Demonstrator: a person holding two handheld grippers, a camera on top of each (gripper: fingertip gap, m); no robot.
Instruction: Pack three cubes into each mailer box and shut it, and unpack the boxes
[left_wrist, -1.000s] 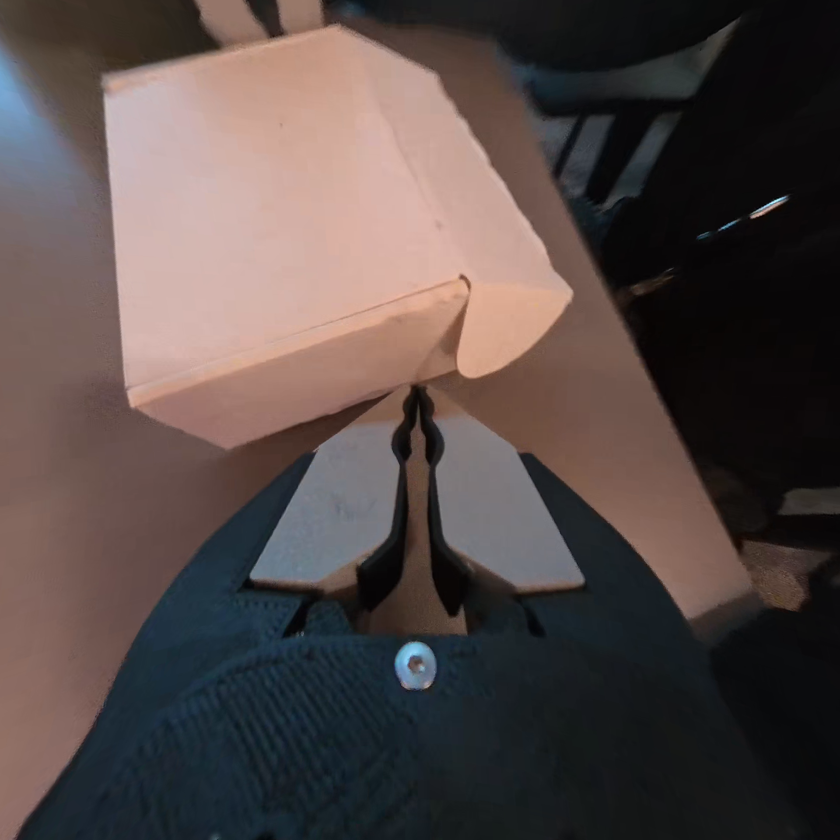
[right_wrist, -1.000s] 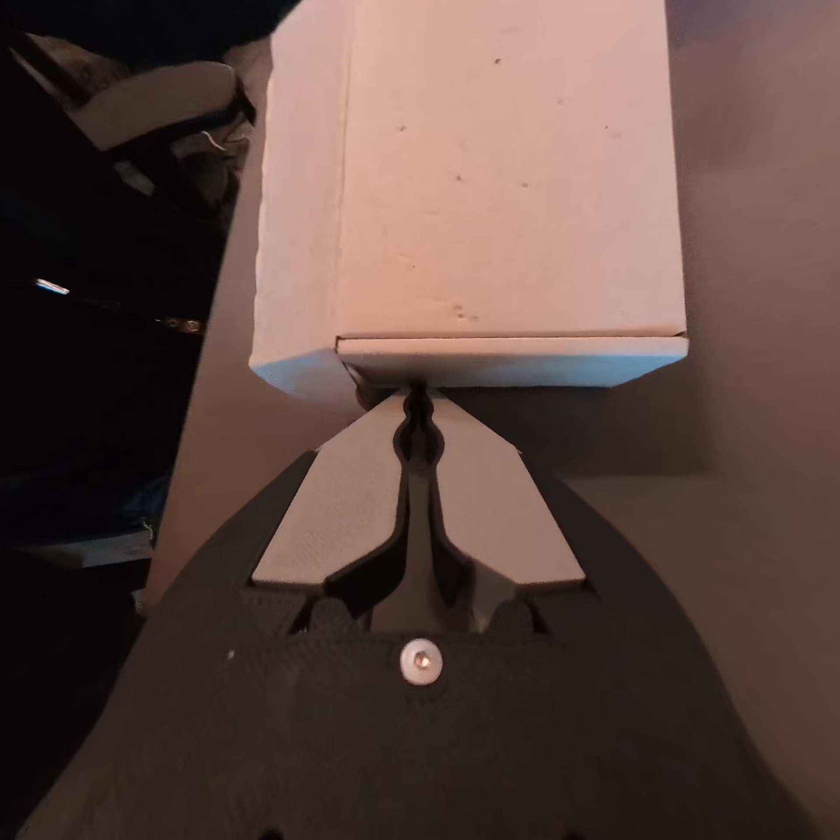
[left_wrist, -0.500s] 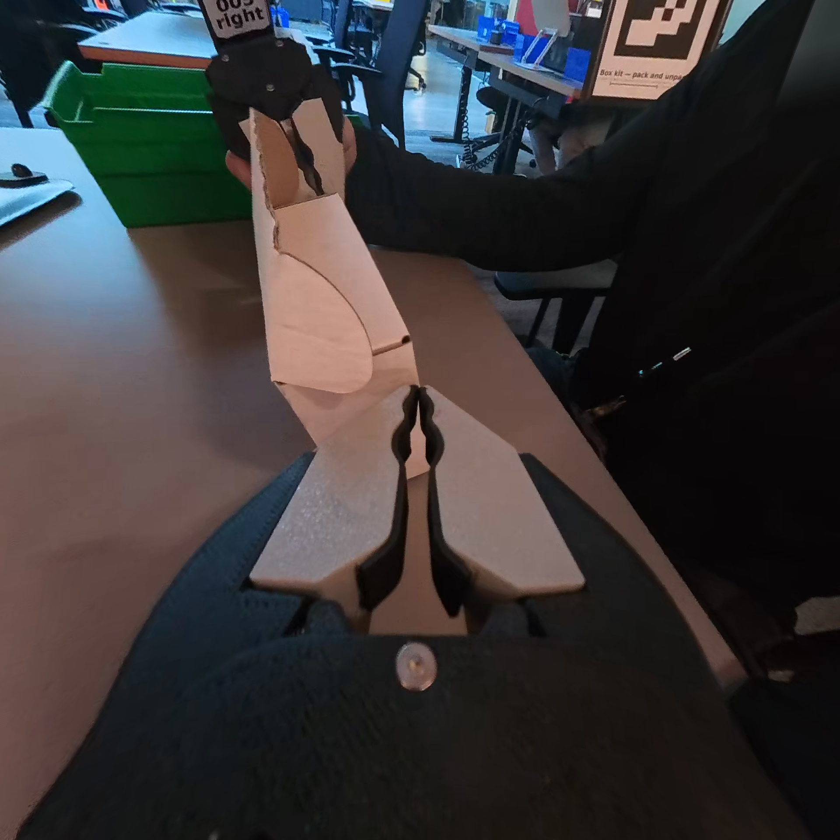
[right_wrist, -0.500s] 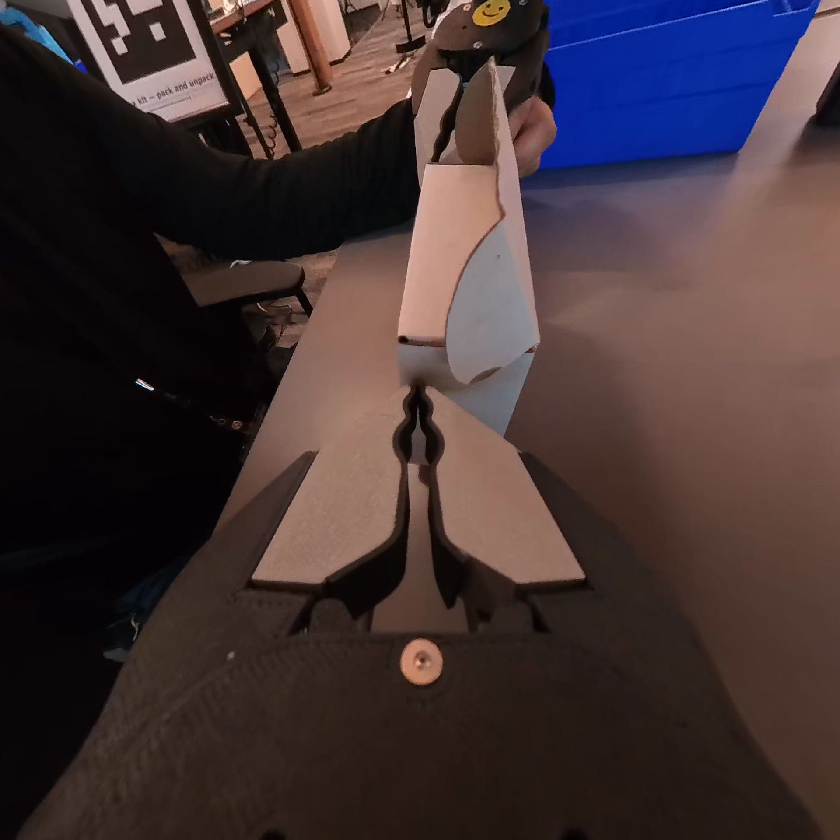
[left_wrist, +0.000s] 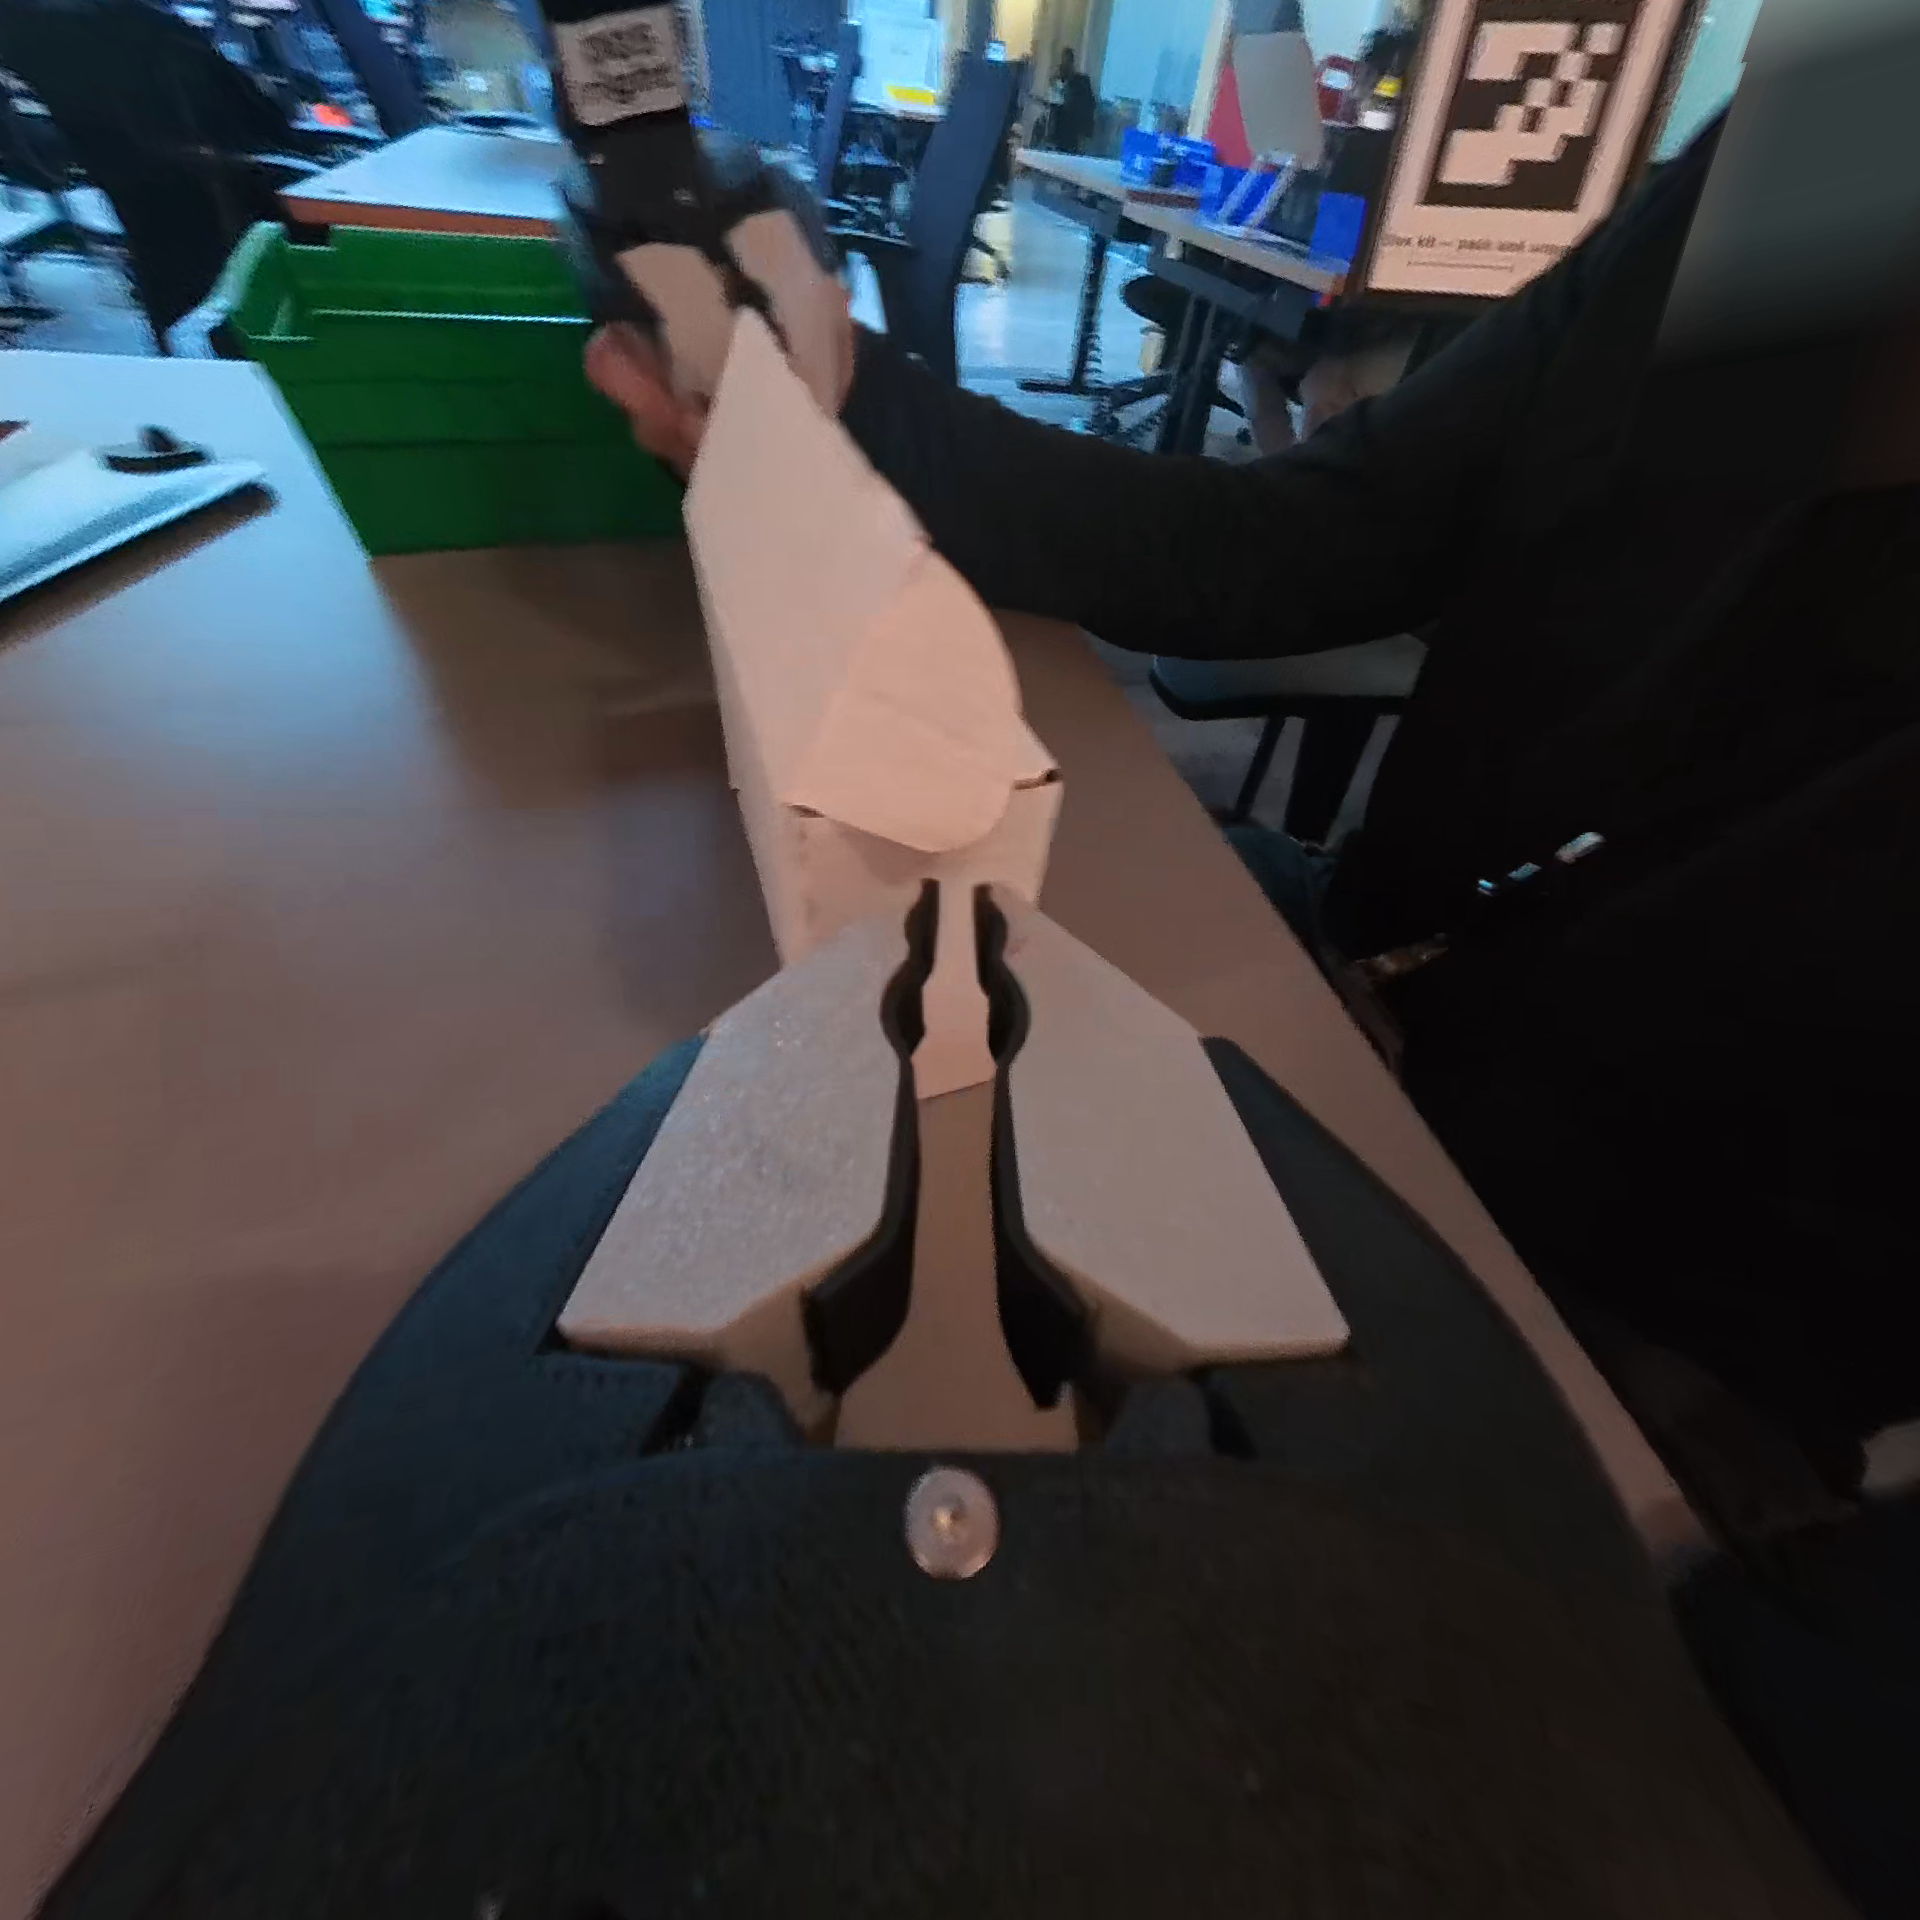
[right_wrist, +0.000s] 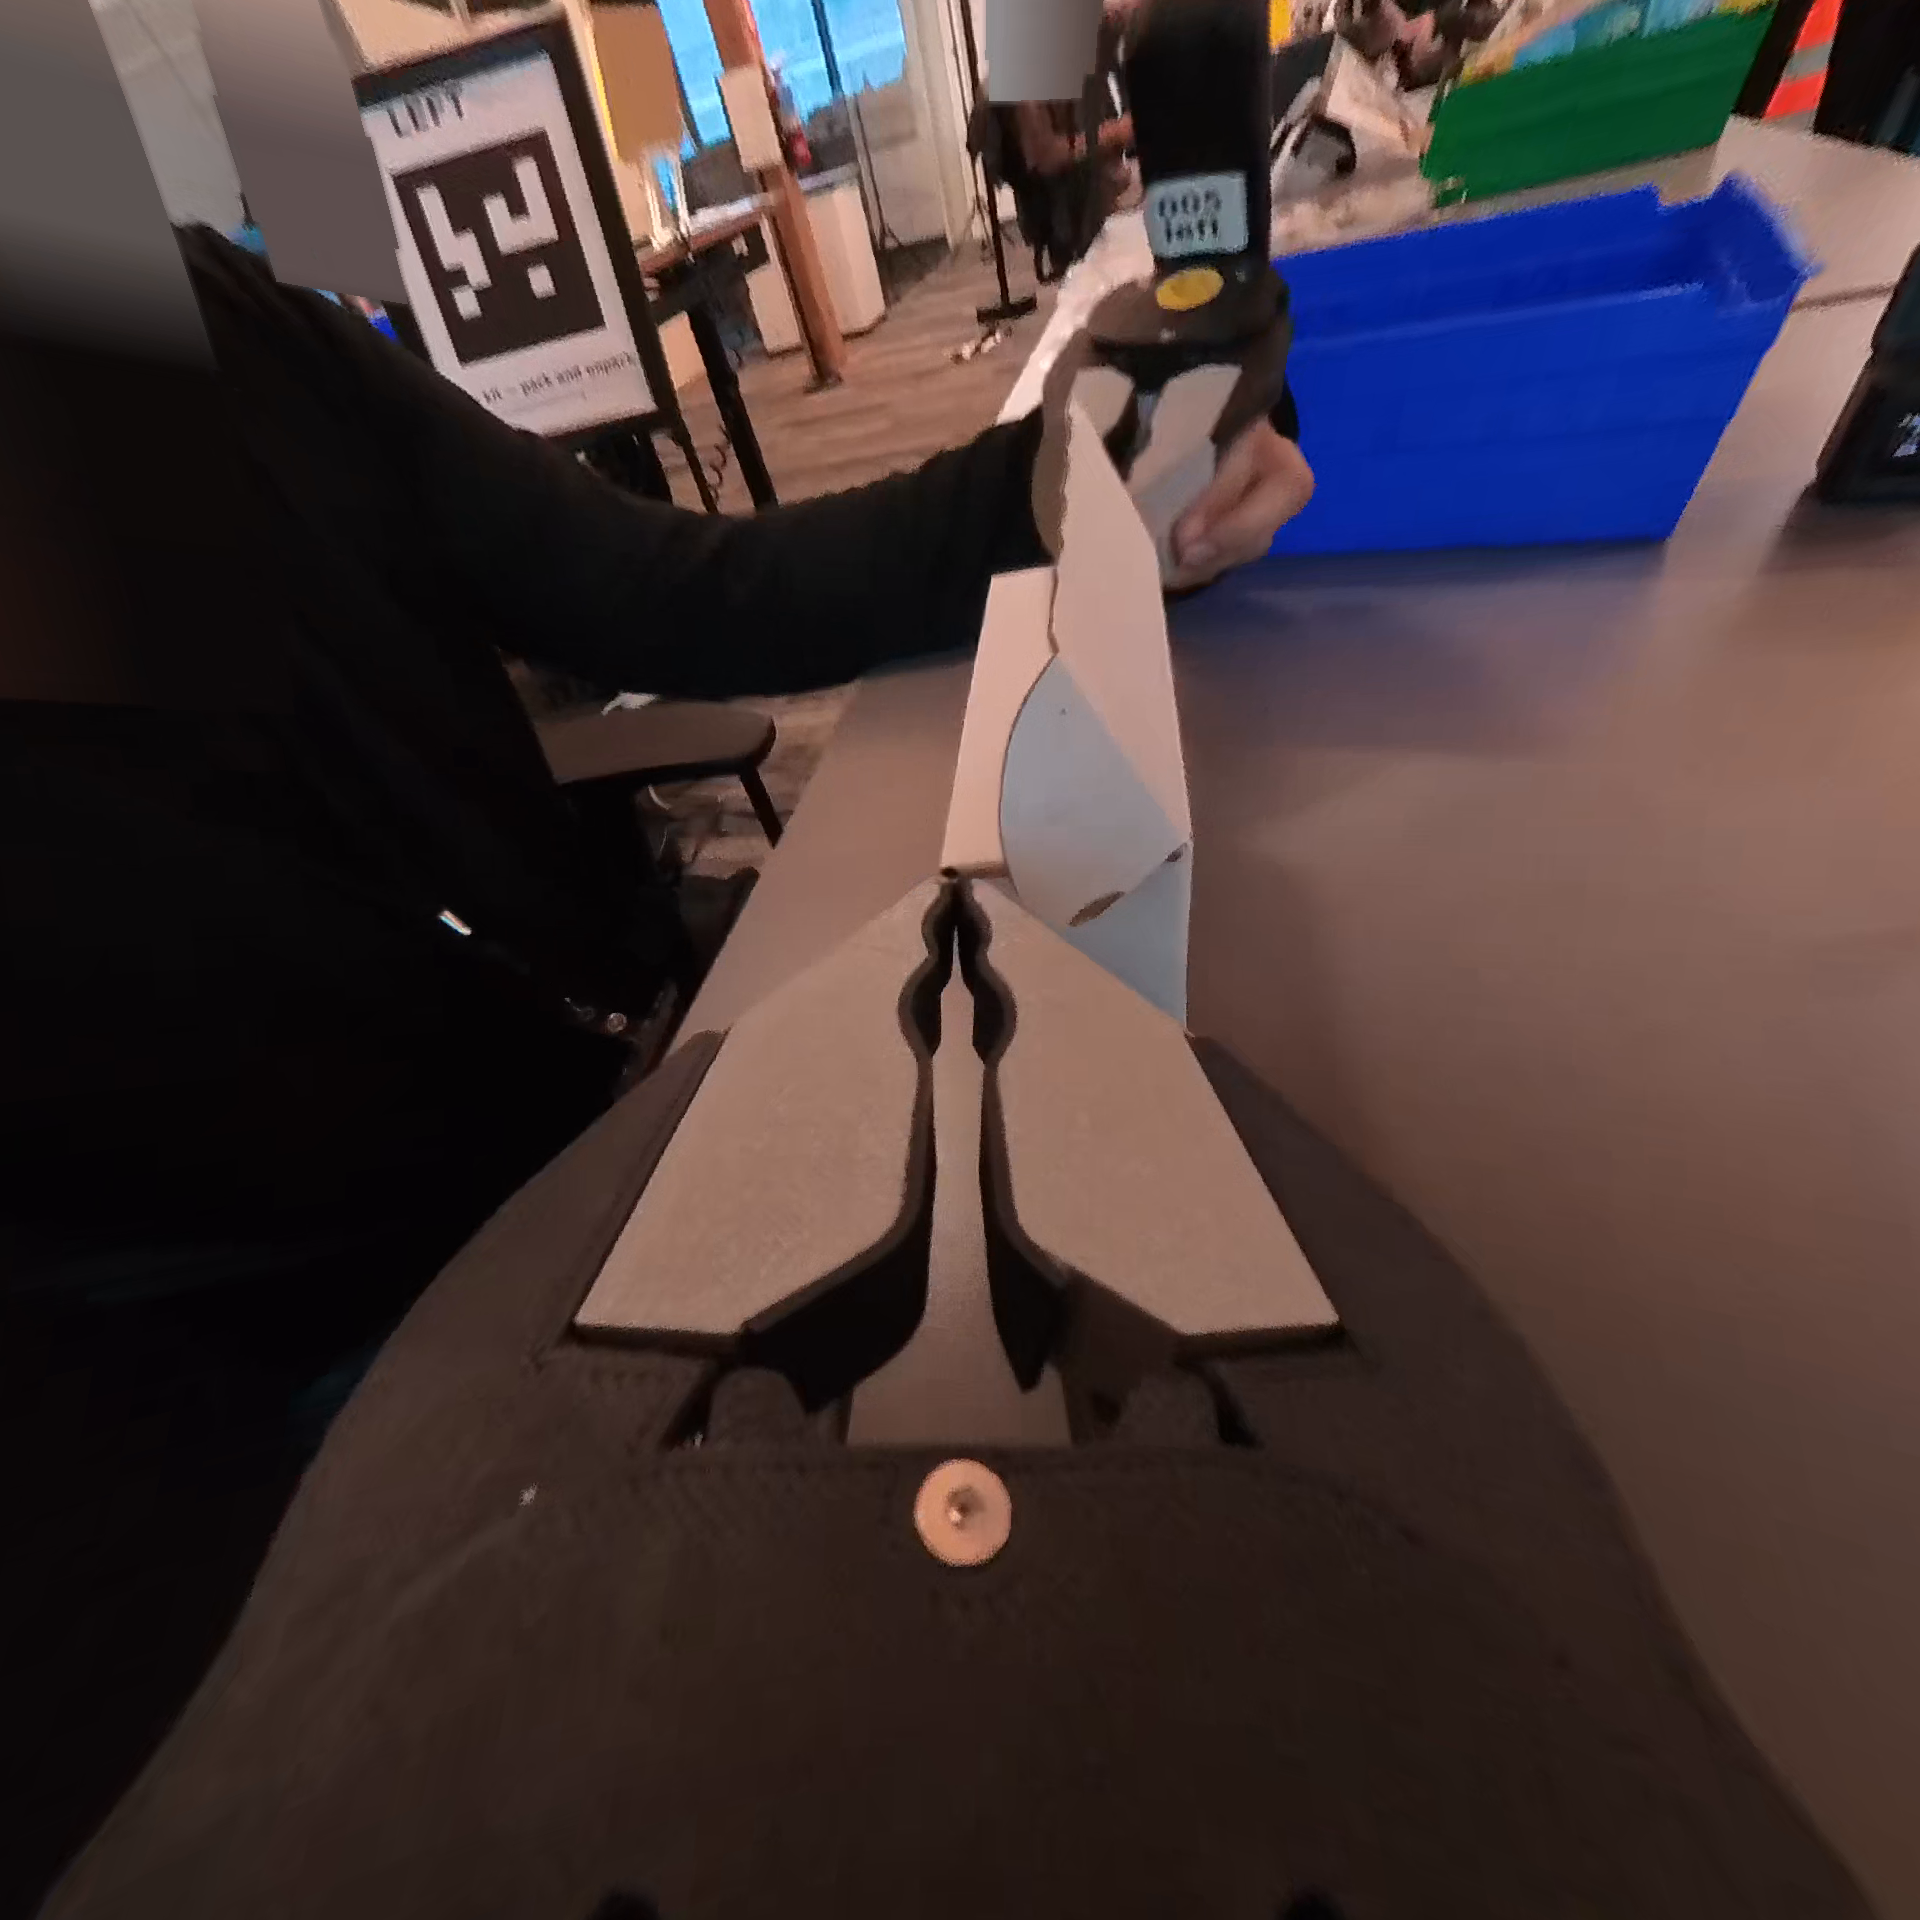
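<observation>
Open brown surface lies free left of the mailer box, which stands between both claws and blocks the middle. Green bins close off the far end behind the right claw. Blue bin walls the other end behind the left claw. Sleeved arms flank the surface's near edge.

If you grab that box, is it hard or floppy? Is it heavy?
Probably a bit floppy: the box is thin cardboard and its flap bows out. Likely light, since the right tool pinches just an edge. Held tall and narrow, it might tip if let go.
</observation>
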